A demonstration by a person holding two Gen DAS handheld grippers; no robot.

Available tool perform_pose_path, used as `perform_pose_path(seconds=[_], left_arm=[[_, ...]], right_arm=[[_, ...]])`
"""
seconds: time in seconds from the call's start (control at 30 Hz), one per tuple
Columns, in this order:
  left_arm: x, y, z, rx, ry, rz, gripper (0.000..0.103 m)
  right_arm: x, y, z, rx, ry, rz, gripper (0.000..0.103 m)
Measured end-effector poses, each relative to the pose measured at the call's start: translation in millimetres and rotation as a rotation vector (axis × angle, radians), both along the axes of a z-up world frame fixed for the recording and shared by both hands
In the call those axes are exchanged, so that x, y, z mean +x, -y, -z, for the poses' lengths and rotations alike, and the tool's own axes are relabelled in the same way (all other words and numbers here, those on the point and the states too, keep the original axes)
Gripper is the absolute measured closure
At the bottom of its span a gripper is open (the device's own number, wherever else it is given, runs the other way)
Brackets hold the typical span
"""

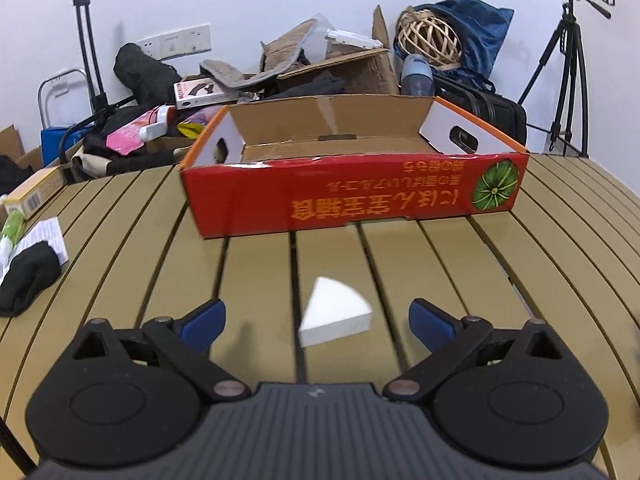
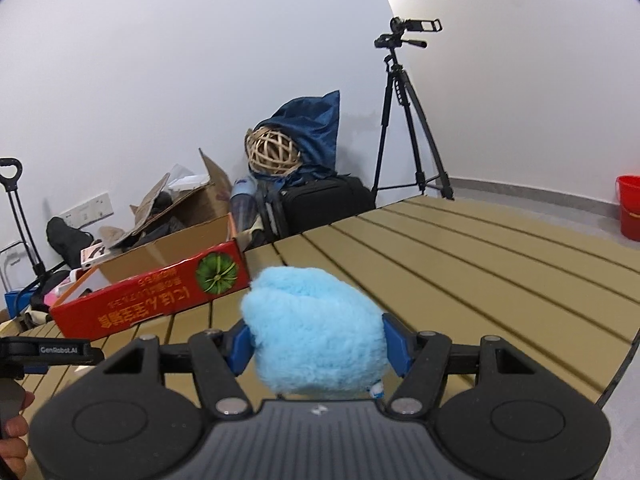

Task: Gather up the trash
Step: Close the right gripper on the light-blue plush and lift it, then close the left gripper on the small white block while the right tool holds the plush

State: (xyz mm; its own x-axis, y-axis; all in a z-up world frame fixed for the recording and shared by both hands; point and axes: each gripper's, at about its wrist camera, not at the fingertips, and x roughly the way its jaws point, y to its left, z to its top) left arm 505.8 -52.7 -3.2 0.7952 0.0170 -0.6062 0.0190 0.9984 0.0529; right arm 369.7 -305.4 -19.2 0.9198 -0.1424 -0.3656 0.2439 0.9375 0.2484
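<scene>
So far: nothing is showing inside the red cardboard tray [image 1: 352, 196].
Right gripper [image 2: 316, 344]: pinching 1 blue fluffy ball [image 2: 316, 332] — carrying it above the slatted table [image 2: 480, 264].
Left gripper [image 1: 316, 320]: spread wide, framing a white foam wedge [image 1: 334, 312] lying before the tray — 2 pieces remaining.

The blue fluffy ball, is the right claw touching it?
Touching. The right wrist view shows the right claw shut on the blue fluffy ball, both blue fingers pressing its sides.
</scene>
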Motion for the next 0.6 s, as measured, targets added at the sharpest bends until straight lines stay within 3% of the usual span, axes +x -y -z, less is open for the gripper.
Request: perform_pose_path(seconds=[0.1,0.17,0.4,0.53,0.6], left_arm=[[6,11,5,0.038,-0.013,-0.003,0.012],[10,14,9,0.042,-0.034,-0.004,0.024],[16,10,13,-0.041,-0.065,0.003,0.048],[15,12,13,-0.052,-0.062,0.021,0.070],[14,14,13,-0.036,-0.055,0.026,0.071]], right_arm=[[-1,5,1,-0.020,0.003,0.011,0.039],[-1,8,2,-0.023,0.002,0.016,0.039],[-1,17,3,-0.007,0.006,0.027,0.039],[-1,18,4,-0.007,0.005,0.024,0.039],[0,17,4,-0.006,0.004,0.023,0.039]])
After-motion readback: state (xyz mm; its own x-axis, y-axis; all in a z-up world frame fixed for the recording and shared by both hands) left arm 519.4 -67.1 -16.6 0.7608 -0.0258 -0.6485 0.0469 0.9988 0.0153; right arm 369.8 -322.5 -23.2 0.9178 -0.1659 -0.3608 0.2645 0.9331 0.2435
